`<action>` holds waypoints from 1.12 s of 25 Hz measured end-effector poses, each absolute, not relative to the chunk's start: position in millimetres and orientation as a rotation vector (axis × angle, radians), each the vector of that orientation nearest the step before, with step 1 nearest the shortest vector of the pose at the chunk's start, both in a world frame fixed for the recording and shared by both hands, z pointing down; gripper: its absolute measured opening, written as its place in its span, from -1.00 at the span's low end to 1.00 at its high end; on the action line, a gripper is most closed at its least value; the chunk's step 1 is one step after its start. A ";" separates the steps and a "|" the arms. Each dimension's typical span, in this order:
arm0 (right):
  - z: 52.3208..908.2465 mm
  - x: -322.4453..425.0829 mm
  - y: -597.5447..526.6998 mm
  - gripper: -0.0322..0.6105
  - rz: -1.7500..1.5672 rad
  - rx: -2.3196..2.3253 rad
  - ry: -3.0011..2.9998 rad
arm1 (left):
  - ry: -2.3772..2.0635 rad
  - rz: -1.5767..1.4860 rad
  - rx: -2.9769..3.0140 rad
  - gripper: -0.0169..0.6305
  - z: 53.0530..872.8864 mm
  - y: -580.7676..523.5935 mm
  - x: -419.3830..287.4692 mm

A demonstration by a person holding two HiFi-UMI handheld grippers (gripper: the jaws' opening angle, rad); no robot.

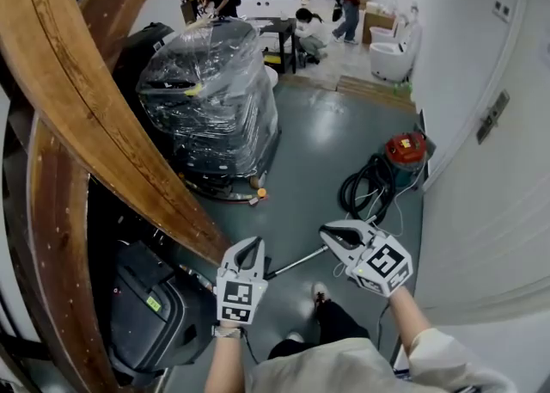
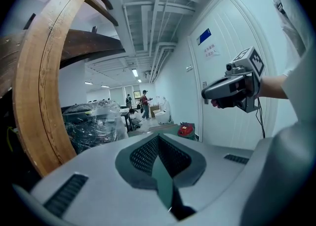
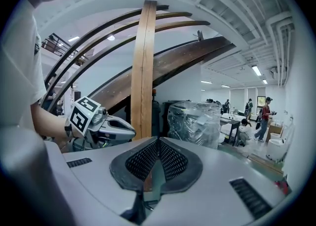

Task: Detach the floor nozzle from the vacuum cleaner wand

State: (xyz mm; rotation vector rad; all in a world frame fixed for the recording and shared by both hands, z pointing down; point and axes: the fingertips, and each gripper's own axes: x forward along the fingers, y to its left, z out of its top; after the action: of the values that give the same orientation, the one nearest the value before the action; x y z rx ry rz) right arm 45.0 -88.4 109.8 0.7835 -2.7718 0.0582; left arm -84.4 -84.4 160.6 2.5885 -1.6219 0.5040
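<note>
Now | left gripper (image 1: 250,245), right gripper (image 1: 326,230): fingers closed, empty | wand (image 1: 296,263) below, between them

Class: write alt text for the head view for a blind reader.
The left gripper and right gripper, both shut and empty, hover over a grey floor where a metal wand lies. A red vacuum cleaner with black hose stands ahead.
</note>
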 end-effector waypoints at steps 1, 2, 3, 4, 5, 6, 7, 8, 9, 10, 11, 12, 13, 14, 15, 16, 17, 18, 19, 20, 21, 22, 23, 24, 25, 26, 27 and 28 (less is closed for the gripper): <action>111.7 47.3 -92.0 -0.81 0.066 0.785 -2.769 | -1.620 0.502 2.587 -0.95 163.5 -87.9 -82.0; 114.6 49.5 -95.8 -0.81 0.074 0.785 -2.763 | -1.619 0.500 2.586 -0.95 166.5 -91.5 -79.9; 118.3 51.4 -100.3 -0.81 0.077 0.783 -2.760 | -1.618 0.500 2.585 -0.95 169.7 -95.5 -78.0; 122.9 53.0 -105.5 -0.81 0.075 0.782 -2.760 | -1.617 0.501 2.585 -0.95 173.5 -99.9 -76.7; 128.0 54.4 -111.5 -0.81 0.073 0.784 -2.760 | -1.617 0.503 2.584 -0.95 177.7 -104.8 -75.9; 133.1 55.7 -117.6 -0.81 0.074 0.790 -2.757 | -1.619 0.508 2.583 -0.95 182.3 -109.9 -75.8; 138.1 56.8 -123.7 -0.81 0.076 0.796 -2.754 | -1.622 0.512 2.581 -0.95 187.2 -115.3 -75.9; 143.1 57.6 -129.9 -0.81 0.078 0.800 -2.754 | -1.626 0.517 2.579 -0.95 192.3 -120.8 -76.2; 148.3 58.2 -136.3 -0.81 0.077 0.799 -2.756 | -1.631 0.520 2.576 -0.95 197.3 -126.6 -76.5; 153.7 58.5 -142.6 -0.81 0.075 0.795 -2.757 | -1.635 0.521 2.573 -0.95 202.0 -132.4 -76.6; 159.3 58.7 -148.9 -0.81 0.071 0.788 -2.755 | -1.639 0.522 2.570 -0.95 206.5 -138.3 -76.7; 165.0 59.0 -155.4 -0.80 0.064 0.782 -2.753 | -1.641 0.521 2.567 -0.95 211.0 -143.8 -76.7; 170.8 59.3 -162.0 -0.80 0.055 0.777 -2.751 | -1.644 0.519 2.563 -0.95 215.5 -148.9 -77.0; 176.9 59.8 -168.5 -0.81 0.044 0.774 -2.750 | -1.647 0.517 2.558 -0.95 219.9 -153.6 -77.3; 182.9 60.4 -174.5 -0.81 0.036 0.772 -2.749 | -1.649 0.515 2.554 -0.95 224.0 -158.0 -77.6; 188.2 61.1 -180.2 -0.81 0.036 0.772 -2.747 | -1.651 0.512 2.551 -0.95 227.7 -162.4 -77.5; 192.7 61.7 -185.9 -0.81 0.040 0.773 -2.746 | -1.652 0.510 2.550 -0.95 231.2 -166.7 -76.7; 195.9 62.1 -192.0 -0.81 0.042 0.777 -2.748 | -1.651 0.509 2.550 -0.95 235.0 -171.0 -75.3; 198.3 61.9 -198.5 -0.81 0.040 0.783 -2.752 | -1.648 0.509 2.550 -0.95 239.3 -175.2 -73.9; 201.5 61.1 -205.1 -0.81 0.034 0.788 -2.754 | -1.645 0.511 2.551 -0.95 244.5 -179.6 -73.1; 206.4 59.8 -211.1 -0.81 0.027 0.790 -2.754 | -1.642 0.517 2.549 -0.95 250.3 -184.2 -73.6; 213.4 58.3 -216.2 -0.81 0.021 0.788 -2.747 | -1.643 0.520 2.545 -0.95 256.8 -188.9 -75.0; 221.9 57.0 -220.3 -0.80 0.011 0.782 -2.737 | -1.647 0.520 2.541 -0.95 263.5 -193.5 -76.8; 230.4 55.7 -223.7 -0.81 -0.005 0.776 -2.729 | -1.652 0.516 2.537 -0.95 270.3 -197.5 -78.5; 238.7 54.9 -226.6 -0.81 -0.018 0.771 -2.723 | -1.655 0.512 2.533 -0.95 277.0 -201.2 -79.7; 246.6 54.9 -229.3 -0.80 -0.022 0.772 -2.720 | -1.657 0.509 2.530 -0.95 283.8 -204.8 -80.7; 254.1 55.4 -232.2 -0.81 -0.020 0.777 -2.718 | -1.657 0.507 2.528 -0.95 290.4 -208.7 -81.5; 261.1 56.2 -235.2 -0.80 -0.013 0.783 -2.715 | -1.657 0.505 2.526 -0.95 297.0 -212.7 -82.2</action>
State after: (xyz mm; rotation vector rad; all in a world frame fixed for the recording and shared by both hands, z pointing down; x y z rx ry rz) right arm 56.2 -235.2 261.1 0.7829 -2.7153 -0.0135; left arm -82.2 -212.7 297.0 2.5260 -1.6572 0.5052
